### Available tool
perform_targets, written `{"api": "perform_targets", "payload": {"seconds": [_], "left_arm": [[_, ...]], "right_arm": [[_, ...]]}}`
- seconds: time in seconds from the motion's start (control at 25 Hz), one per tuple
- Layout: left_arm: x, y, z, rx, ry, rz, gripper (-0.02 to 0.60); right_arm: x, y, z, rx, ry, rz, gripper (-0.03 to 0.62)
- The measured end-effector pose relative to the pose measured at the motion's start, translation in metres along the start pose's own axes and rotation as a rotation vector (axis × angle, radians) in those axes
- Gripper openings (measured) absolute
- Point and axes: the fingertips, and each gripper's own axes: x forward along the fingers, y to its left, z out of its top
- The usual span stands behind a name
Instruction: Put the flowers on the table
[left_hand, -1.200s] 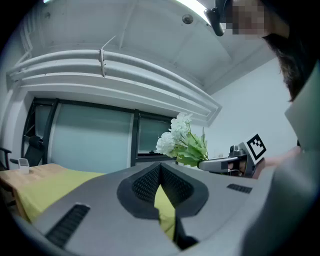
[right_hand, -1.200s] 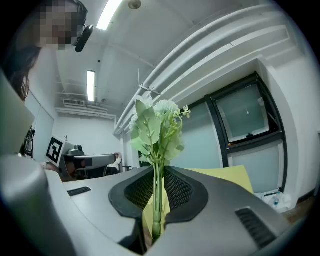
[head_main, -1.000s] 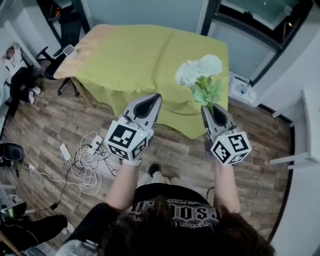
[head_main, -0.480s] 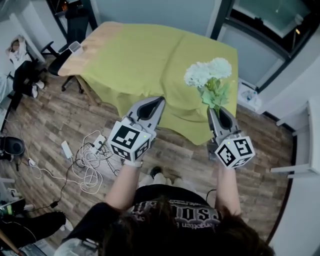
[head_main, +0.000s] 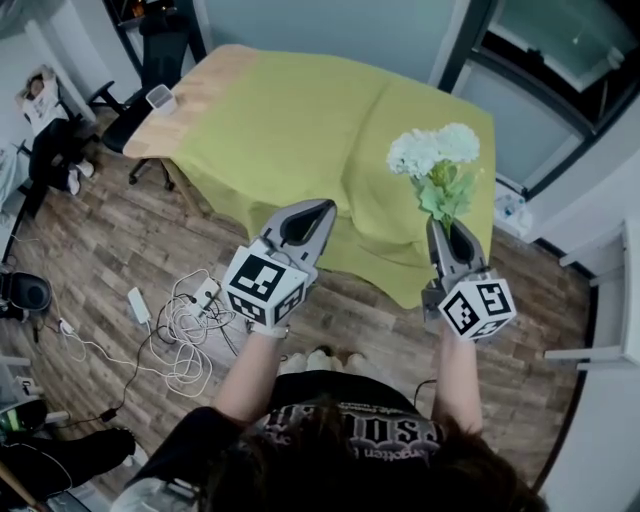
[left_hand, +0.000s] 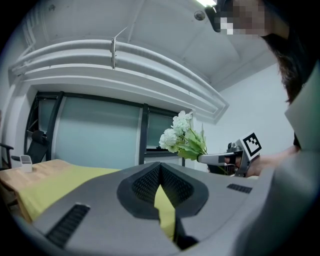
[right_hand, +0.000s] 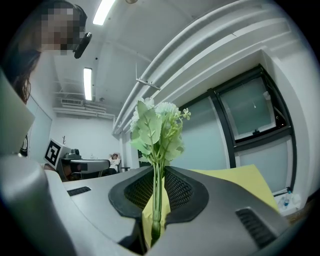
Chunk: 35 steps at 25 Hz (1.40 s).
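1. Flowers (head_main: 435, 160), a small bunch of white blooms with green leaves, stand upright. Their thin stems are clamped between the jaws of the right gripper (head_main: 447, 230). The right gripper view shows both pads pressing on the stems from either side.
2. The bunch is in the air, not on the table (head_main: 190, 90). In the head view its blooms show against the near right part of the yellow-green cloth (head_main: 290, 120), which covers most of the tabletop and hangs over the near edge.
3. The left gripper (head_main: 318, 210) is well apart to the left of the bunch. Its jaws are closed tip to tip with nothing between them, and only cloth shows through the gap behind the tips.
4. Both grippers point toward the table.
5. A white cup (head_main: 160, 98) stands on the bare wooden far left corner of the tabletop.
6. White cables (head_main: 180, 330) lie tangled on the wooden floor (head_main: 100, 240), below and left of the left gripper in the head view.
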Motion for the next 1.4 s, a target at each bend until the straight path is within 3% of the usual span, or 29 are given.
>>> {"api": "perform_targets", "payload": {"seconds": [0.44,0.84,1.4], "left_arm": [[-0.012,0.081,0.0,-0.015,0.01,0.012,-0.002],[-0.007,0.099,-0.007,-0.015,-0.003,0.062,-0.002],[0.085,0.177,0.002,0.008,0.01,0.091,-0.002]], "right_arm": [[0.078,0.012,-0.012,0.03,0.012,-0.011,0.067],[0.108,0.004,-0.017,0.014,0.015,0.038,0.067],[0.213,-0.051,-0.021,0.016,0.035,0.086,0.067]]}}
